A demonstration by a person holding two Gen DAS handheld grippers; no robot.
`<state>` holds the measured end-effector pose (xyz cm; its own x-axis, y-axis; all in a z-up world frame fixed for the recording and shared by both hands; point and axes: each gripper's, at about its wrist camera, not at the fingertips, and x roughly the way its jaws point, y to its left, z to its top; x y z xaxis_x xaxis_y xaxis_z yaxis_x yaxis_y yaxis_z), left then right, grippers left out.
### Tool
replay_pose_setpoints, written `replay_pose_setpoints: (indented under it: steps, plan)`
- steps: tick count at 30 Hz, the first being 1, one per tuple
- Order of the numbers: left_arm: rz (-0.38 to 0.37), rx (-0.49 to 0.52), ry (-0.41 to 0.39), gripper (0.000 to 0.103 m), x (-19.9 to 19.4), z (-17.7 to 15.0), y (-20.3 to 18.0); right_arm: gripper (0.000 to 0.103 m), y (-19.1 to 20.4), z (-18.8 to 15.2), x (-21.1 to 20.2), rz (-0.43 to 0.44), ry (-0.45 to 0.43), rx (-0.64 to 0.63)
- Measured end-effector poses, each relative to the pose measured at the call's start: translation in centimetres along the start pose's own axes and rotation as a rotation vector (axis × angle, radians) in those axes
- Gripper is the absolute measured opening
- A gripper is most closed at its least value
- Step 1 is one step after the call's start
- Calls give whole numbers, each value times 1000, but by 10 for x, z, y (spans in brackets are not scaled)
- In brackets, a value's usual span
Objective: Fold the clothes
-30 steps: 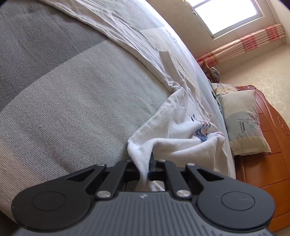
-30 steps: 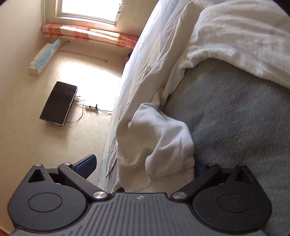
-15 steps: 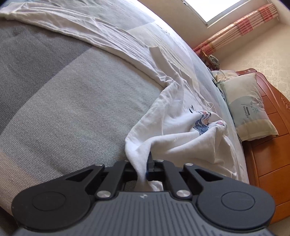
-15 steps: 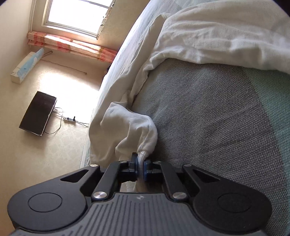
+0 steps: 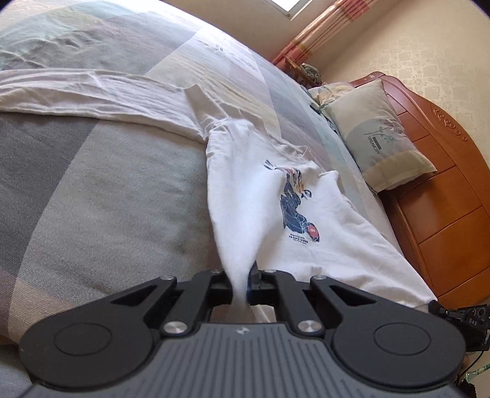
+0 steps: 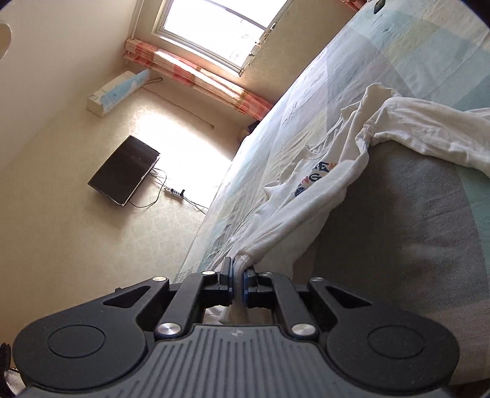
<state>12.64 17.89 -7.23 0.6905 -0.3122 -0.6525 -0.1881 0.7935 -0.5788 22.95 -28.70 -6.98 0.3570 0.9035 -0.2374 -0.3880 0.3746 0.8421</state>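
A white T-shirt with a dark blue printed figure lies on the bed, stretched taut toward me. My left gripper is shut on a bunched edge of it. In the right wrist view the same shirt shows coloured lettering and runs along the bed's side. My right gripper is shut on another bunched edge of it, lifted off the bed. A second white garment lies spread across the bed beyond, and shows at the right wrist view's upper right.
The bed has a grey and pale green patchwork cover. A pillow leans on the wooden headboard. In the right wrist view there is a dark flat panel, a power strip, a long box and a window.
Both grippers have lifted and pulled back, drawing the T-shirt taut so its print shows. The right gripper, open a second ago, closed on the shirt's edge.
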Motion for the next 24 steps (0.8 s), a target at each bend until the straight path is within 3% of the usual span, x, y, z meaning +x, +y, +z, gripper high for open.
replay_pose_setpoints:
  steps: [4, 6, 8, 9, 11, 12, 16, 19, 24]
  plan:
    - [62, -45, 71, 6, 10, -7, 13, 12, -17, -17, 1, -173, 77, 22]
    - [76, -68, 53, 14, 0, -8, 17, 13, -31, -26, 3, -270, 110, 55]
    - [73, -63, 5, 19, -16, -2, 15, 25, -45, -34, 4, -365, 139, 87]
    - [76, -51, -16, 24, -24, 2, 13, 29, -47, -34, -1, -378, 126, 91]
    - [78, -20, -61, 32, -38, 13, 6, 46, -45, -31, -11, -373, 99, 82]
    - [74, -2, -77, 36, -42, 20, 3, 49, -42, -27, -15, -372, 76, 71]
    - [81, 49, -94, 40, -30, 56, -7, 49, -32, 1, -16, -358, 12, 20]
    - [69, 54, -79, 41, 3, 81, -5, 49, -32, 28, 4, -366, -1, -44]
    - [52, -6, -36, 41, 77, 108, 10, 49, -63, 67, 55, -412, 9, -28]
